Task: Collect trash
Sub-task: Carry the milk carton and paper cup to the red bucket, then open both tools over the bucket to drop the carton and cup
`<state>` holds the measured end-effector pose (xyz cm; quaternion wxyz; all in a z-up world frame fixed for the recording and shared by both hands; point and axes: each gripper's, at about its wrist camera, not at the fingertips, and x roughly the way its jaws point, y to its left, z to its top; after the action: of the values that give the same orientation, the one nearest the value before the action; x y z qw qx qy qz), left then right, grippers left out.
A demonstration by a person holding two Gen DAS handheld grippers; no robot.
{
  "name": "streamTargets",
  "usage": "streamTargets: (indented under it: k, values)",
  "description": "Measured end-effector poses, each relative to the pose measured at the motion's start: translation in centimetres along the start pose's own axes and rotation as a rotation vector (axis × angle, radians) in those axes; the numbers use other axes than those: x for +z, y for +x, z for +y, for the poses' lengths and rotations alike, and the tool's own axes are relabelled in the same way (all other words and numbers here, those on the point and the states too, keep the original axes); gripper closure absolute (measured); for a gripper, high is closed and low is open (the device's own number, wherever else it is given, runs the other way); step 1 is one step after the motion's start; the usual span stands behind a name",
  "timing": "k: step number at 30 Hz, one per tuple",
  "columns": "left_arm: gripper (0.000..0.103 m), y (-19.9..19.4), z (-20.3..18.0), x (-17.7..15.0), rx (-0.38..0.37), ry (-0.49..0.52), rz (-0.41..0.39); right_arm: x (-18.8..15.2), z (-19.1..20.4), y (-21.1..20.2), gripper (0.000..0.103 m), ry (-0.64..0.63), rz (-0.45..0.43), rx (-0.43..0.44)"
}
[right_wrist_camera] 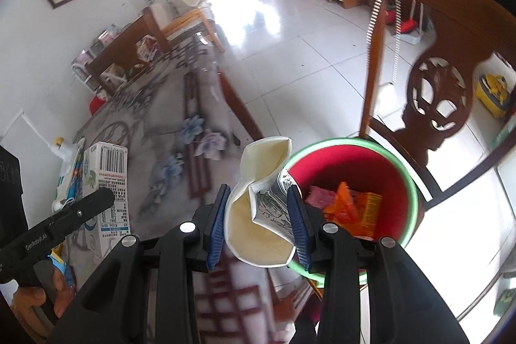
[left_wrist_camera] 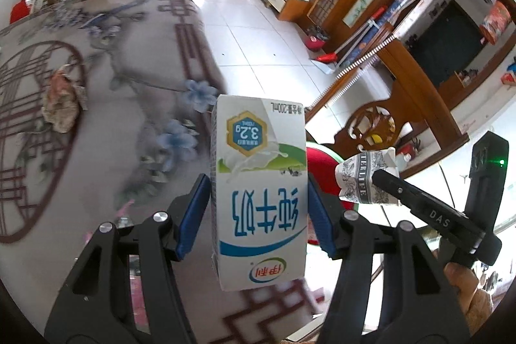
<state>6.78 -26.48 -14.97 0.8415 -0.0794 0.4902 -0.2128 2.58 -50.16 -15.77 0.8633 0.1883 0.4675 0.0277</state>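
Several wrappers are already seen inside the red, green-rimmed plastic bin [right_wrist_camera: 351,170]. Beside it, 2 pieces are carried: a white-and-blue milk carton [left_wrist_camera: 258,192] clamped in the left tool [left_wrist_camera: 258,215], a crushed printed paper cup [right_wrist_camera: 258,211] pinched in the right tool [right_wrist_camera: 258,215]. 1 crumpled pinkish wrapper [left_wrist_camera: 63,99] remains on the patterned counter [left_wrist_camera: 135,118], well apart from the bin.

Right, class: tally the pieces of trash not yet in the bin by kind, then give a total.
Milk carton, held in the left tongs: 1
Crushed paper cup, held in the right tongs: 1
Crumpled wrapper lying on the table: 1
Total: 3
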Motion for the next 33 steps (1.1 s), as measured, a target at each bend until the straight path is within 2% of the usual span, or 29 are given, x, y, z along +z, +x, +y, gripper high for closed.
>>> streamTargets:
  k: [13, 18, 23, 24, 25, 27, 33]
  values:
    - [0.046, 8.0, -8.2, -0.1, -0.053, 0.122, 0.124, -0.1, -8.6, -2.0, 0.068, 0.124, -0.006, -0.046]
    - [0.046, 10.8, -10.8, -0.8, -0.056, 0.189, 0.173, 0.1, -10.5, -2.7, 0.068, 0.148, -0.012, -0.059]
    - [0.044, 12.0, -11.8, -0.7, -0.056, 0.195, 0.189, 0.6, -11.6, -3.3, 0.066, 0.159, -0.025, -0.060]
    - [0.033, 12.1, -11.8, -0.7, -0.044, 0.193, 0.188, 0.7, -11.8, -3.3, 0.062, 0.165, -0.023, -0.044]
    - [0.026, 12.1, -11.7, -0.6, -0.033, 0.189, 0.182, 0.7, -11.9, -3.1, 0.046, 0.172, -0.016, -0.027]
    - [0.023, 11.8, -11.3, -0.6, -0.031, 0.177, 0.166, 0.7, -12.1, -2.9, 0.031, 0.195, -0.020, -0.017]
    - [0.022, 10.5, -9.2, -0.6, -0.005, 0.136, 0.158, 0.7, -11.5, -1.9, 0.031, 0.197, 0.006, -0.012]
